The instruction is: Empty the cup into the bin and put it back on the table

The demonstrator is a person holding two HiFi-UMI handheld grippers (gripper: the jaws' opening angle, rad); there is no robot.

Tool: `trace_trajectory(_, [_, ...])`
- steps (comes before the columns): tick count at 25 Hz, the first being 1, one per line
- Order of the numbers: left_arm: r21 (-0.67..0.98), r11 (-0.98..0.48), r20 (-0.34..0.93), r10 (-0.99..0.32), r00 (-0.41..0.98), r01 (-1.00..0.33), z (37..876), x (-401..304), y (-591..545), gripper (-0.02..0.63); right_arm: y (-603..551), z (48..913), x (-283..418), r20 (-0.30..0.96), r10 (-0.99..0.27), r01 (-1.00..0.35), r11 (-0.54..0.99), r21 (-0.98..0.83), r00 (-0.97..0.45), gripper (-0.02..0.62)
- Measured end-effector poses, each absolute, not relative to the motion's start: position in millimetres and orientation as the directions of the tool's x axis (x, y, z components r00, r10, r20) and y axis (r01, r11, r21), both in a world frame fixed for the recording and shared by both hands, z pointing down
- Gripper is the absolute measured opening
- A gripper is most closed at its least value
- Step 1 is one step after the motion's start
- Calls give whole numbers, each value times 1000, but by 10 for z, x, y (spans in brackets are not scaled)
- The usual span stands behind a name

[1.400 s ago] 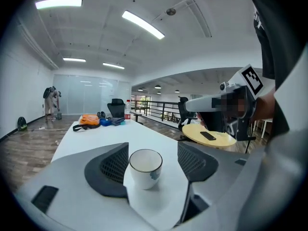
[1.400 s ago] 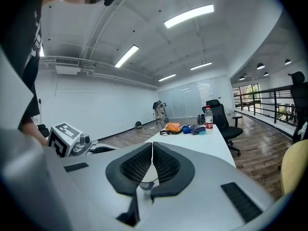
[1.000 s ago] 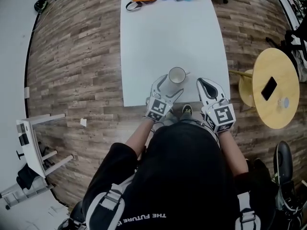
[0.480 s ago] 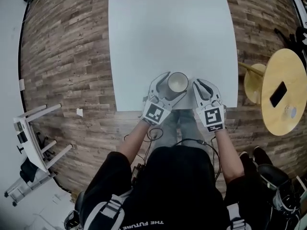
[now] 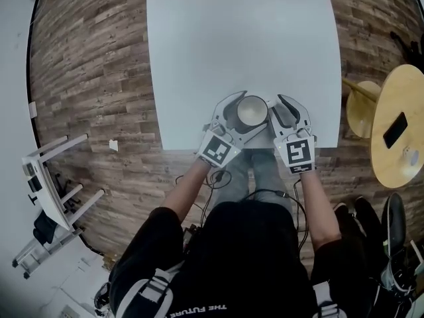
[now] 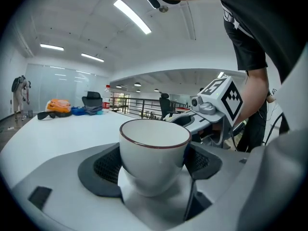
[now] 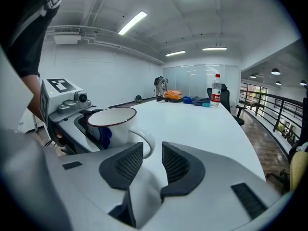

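Observation:
A white cup (image 5: 252, 110) with a dark red rim stands upright on the white table (image 5: 238, 38), close to its near edge. My left gripper (image 5: 244, 115) is shut on the cup, one pad against each side of the cup (image 6: 154, 150). What is inside the cup does not show. My right gripper (image 5: 287, 108) is just right of the cup. Its jaws are opening with nothing between them. In the right gripper view the cup's handle (image 7: 144, 141) points toward my right gripper (image 7: 152, 150), just ahead of the left jaw. No bin is in view.
A round wooden side table (image 5: 397, 158) with a phone (image 5: 395, 130) stands to the right, and a stool (image 5: 361, 108) beside it. A white frame (image 5: 46, 177) lies on the wood floor at left. Bags (image 6: 58, 105) and a bottle (image 7: 216, 96) sit at the table's far end.
My right gripper has moved in closer to the cup and its jaws have parted. The left gripper stays around the cup. The head view has shifted toward the near table edge.

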State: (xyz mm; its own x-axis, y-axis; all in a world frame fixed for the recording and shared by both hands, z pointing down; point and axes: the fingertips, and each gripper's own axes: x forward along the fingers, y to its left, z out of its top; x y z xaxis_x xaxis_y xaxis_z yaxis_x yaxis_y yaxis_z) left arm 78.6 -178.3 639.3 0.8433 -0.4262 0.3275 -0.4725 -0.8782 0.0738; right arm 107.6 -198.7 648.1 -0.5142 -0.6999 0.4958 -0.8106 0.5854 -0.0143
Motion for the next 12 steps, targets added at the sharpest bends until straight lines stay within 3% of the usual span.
trace_trajectory(6, [86,-882,326,-414,850,-463,6404,805,-1785,380,-2036,6498,1082,477,-716,-824,566,-34,-511,125])
trace_trajectory(8, [82,-881,327,-419,847,-467,6412,800,-1810,380,-2043,6518,1047,467,-713,-824,564,-62,-523,74])
trace_trajectory(12, [77,-879,324,-424,846,-470,6415,782,-1821,380,-2059,6515,1059,448,-731,-847,515,-131,-514,56])
